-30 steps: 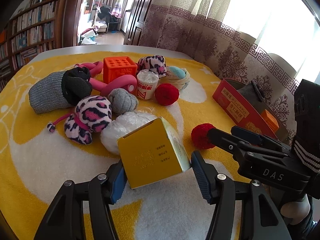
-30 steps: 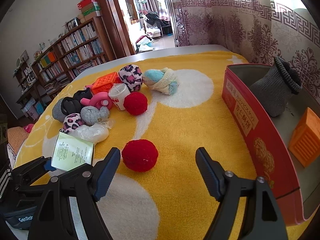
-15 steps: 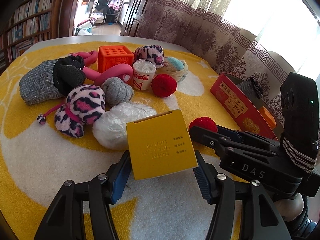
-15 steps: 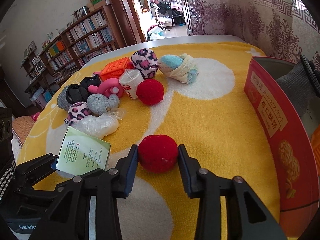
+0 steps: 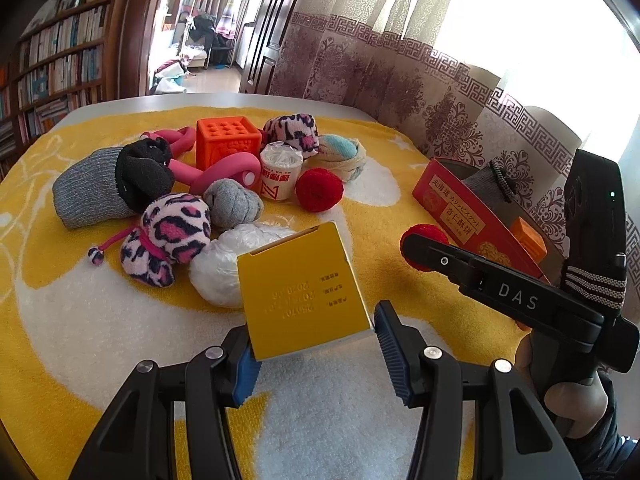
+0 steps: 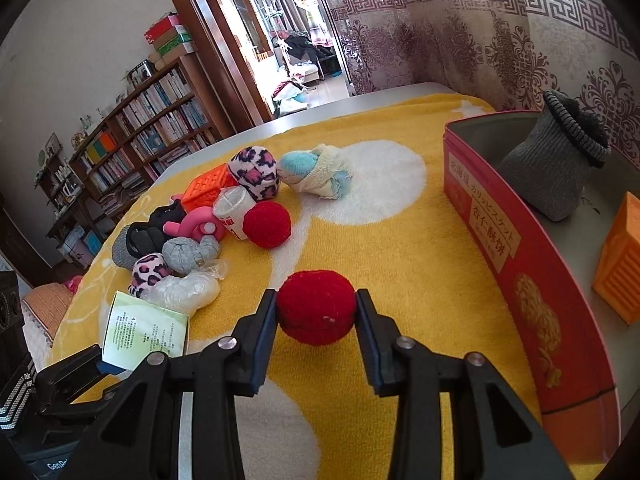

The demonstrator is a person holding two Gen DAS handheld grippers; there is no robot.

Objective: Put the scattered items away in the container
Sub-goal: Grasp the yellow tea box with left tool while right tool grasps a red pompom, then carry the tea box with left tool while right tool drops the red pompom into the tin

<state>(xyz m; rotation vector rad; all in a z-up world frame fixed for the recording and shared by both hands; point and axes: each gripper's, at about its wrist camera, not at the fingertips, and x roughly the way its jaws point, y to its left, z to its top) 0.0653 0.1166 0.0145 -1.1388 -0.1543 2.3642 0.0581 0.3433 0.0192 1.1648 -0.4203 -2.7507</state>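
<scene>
A yellow-and-white terry towel (image 6: 400, 240) covers the table; a heap of rolled socks and toys (image 6: 192, 236) sits centre-left, a red biscuit tin (image 6: 532, 280) at right.

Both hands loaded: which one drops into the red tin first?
Right, probably. The right gripper is shut on the red ball, with the red tin right beside it. The left gripper, closing on the yellow box, sits farther off.

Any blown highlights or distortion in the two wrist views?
Left wrist: window at upper right blown to white, curtain backlit; fisheye bends the bookshelf. Right wrist: evener light, black vignette corners, red tin wall curves.
</scene>
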